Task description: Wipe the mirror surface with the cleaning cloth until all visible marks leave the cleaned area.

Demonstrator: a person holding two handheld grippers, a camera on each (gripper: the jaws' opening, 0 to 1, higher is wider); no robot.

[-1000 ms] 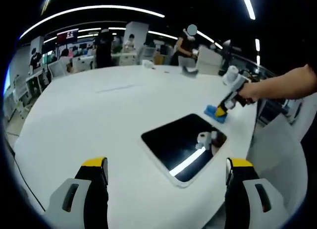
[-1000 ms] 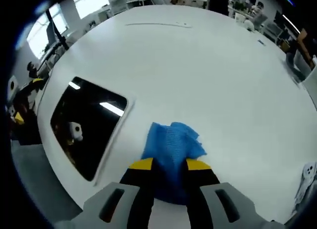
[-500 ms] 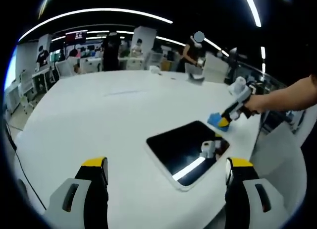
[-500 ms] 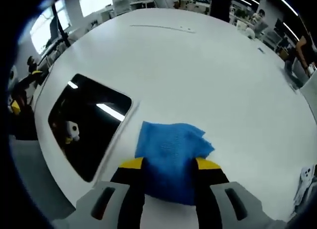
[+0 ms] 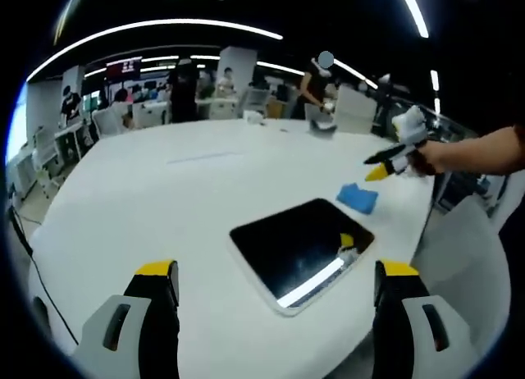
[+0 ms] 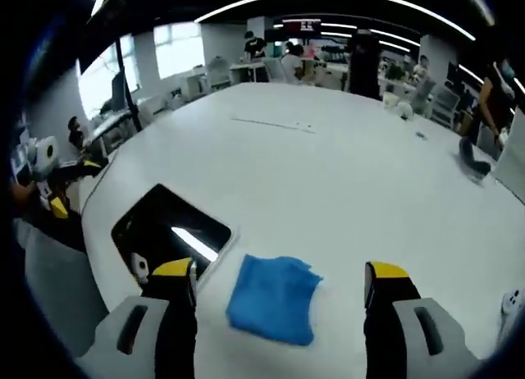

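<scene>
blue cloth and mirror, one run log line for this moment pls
blue cleaning cloth: flat on white table, beside mirror | black rectangular mirror: unwiped | right gripper: open, above cloth | left gripper: open, idle

- The left gripper hangs level, jaws spread wide, gripping nothing.
- The right gripper has its jaws parted; in the left gripper view a hand holds it raised.

The left gripper view looks from above the worktop's near edge across the mirror. The right gripper view faces back from beyond the blue cloth, nearer it. Both share mirror, cloth and worktop.
</scene>
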